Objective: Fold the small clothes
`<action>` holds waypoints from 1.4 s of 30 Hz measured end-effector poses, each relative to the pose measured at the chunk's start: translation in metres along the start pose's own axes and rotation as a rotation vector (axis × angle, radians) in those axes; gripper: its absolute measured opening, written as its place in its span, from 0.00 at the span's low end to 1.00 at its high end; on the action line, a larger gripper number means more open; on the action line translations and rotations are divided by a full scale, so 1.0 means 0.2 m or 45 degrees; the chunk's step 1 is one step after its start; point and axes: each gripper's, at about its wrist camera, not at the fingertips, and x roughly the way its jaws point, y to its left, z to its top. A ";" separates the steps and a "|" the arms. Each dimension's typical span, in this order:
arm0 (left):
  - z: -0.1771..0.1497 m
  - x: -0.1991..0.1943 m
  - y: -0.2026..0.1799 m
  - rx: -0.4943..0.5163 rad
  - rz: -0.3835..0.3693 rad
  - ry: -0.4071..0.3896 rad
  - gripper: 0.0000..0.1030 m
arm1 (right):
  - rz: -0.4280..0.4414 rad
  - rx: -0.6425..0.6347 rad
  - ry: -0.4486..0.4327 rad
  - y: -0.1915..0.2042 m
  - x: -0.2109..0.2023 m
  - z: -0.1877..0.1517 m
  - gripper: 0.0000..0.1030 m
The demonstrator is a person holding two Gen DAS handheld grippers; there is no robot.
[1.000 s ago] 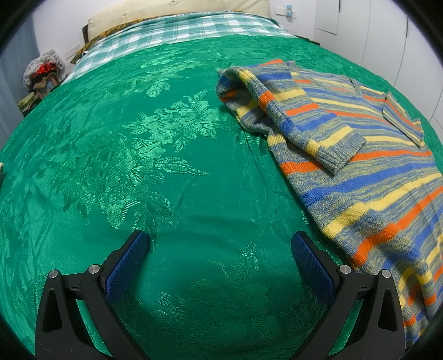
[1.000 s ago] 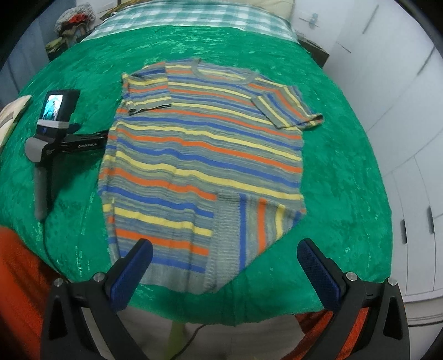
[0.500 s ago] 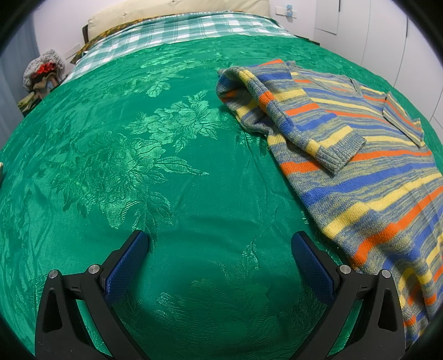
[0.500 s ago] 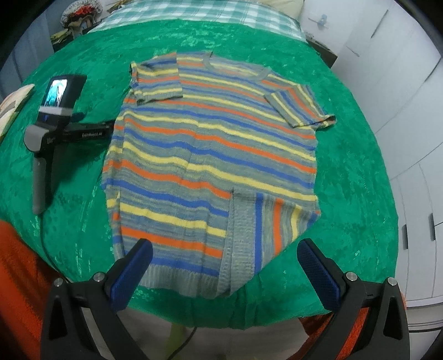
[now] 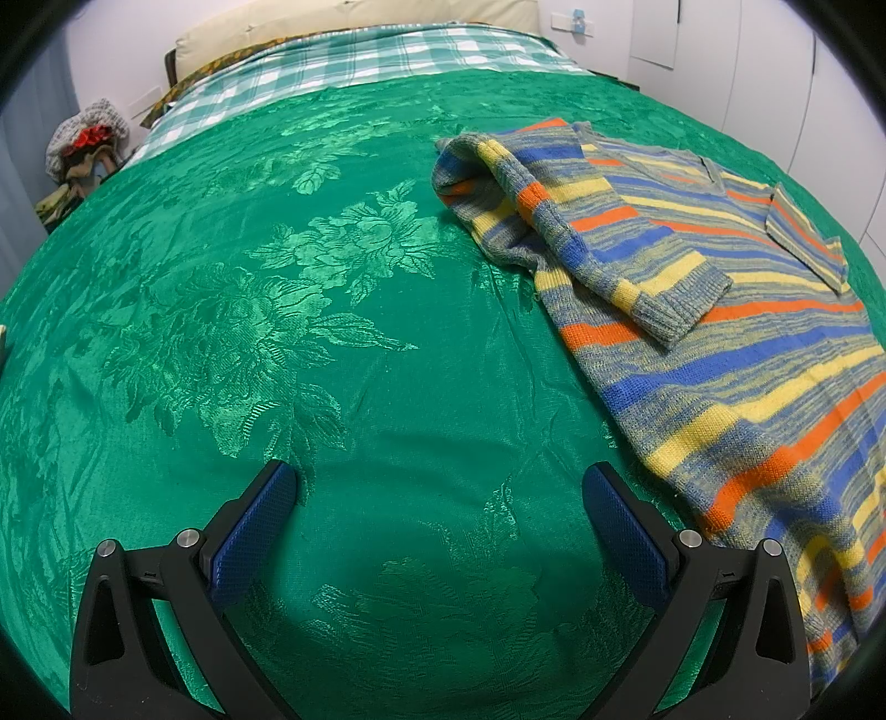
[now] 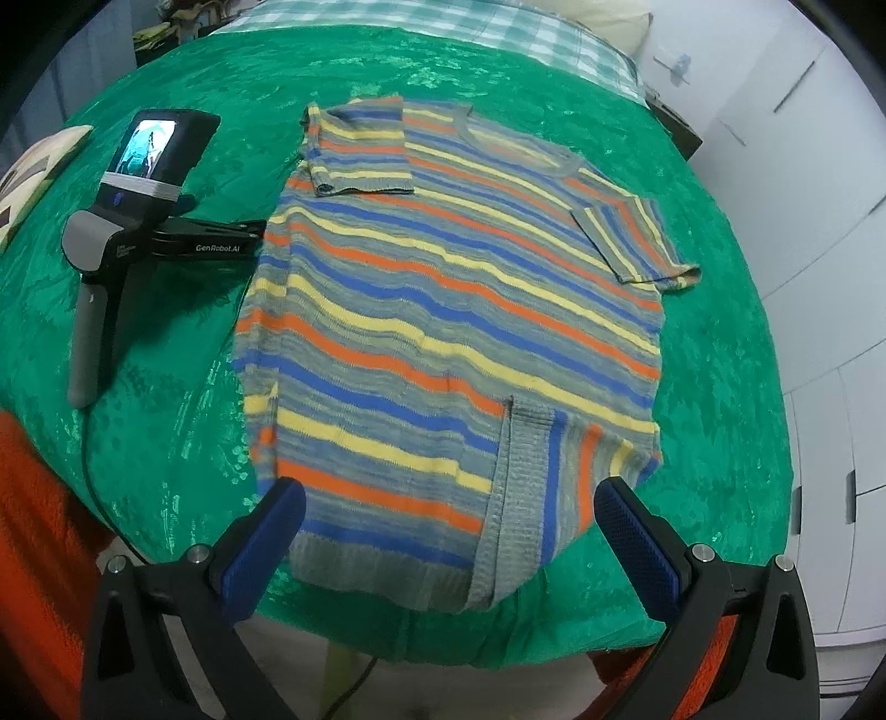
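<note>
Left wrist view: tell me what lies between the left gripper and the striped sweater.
Nothing but bare green bedspread. In the left wrist view the left gripper hangs open over it, and the striped sweater starts further right.

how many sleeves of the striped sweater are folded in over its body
2: one sleeve folded over the sweater at its upper left, the other sleeve at its upper right.

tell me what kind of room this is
Most likely a bedroom. The striped sweater lies spread on a bed under a green floral bedspread, with a checked sheet and a pillow at its head, and white wardrobe doors alongside.
</note>
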 end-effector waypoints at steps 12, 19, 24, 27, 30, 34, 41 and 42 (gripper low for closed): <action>0.00 0.00 0.00 0.000 0.000 0.001 1.00 | 0.009 0.039 -0.016 -0.04 -0.02 -0.03 1.00; 0.00 0.00 0.00 0.000 -0.001 0.002 1.00 | 0.018 0.056 -0.043 -0.05 -0.05 -0.04 1.00; 0.00 0.00 0.00 0.000 -0.001 0.002 1.00 | 0.028 0.085 -0.070 -0.09 -0.08 -0.05 1.00; 0.00 0.00 0.00 0.000 -0.001 0.003 1.00 | 0.048 0.099 -0.084 -0.10 -0.09 -0.07 1.00; 0.00 0.00 0.00 0.000 -0.001 0.003 1.00 | 0.071 0.117 -0.109 -0.12 -0.12 -0.09 1.00; 0.00 0.00 0.00 0.000 -0.001 0.003 1.00 | 0.104 0.132 -0.151 -0.13 -0.15 -0.11 1.00; 0.00 0.00 0.00 -0.001 -0.001 0.004 1.00 | 0.157 0.200 -0.206 -0.22 -0.19 -0.15 1.00; 0.00 0.00 0.00 -0.001 -0.001 0.004 1.00 | 0.166 0.213 -0.212 -0.24 -0.19 -0.16 1.00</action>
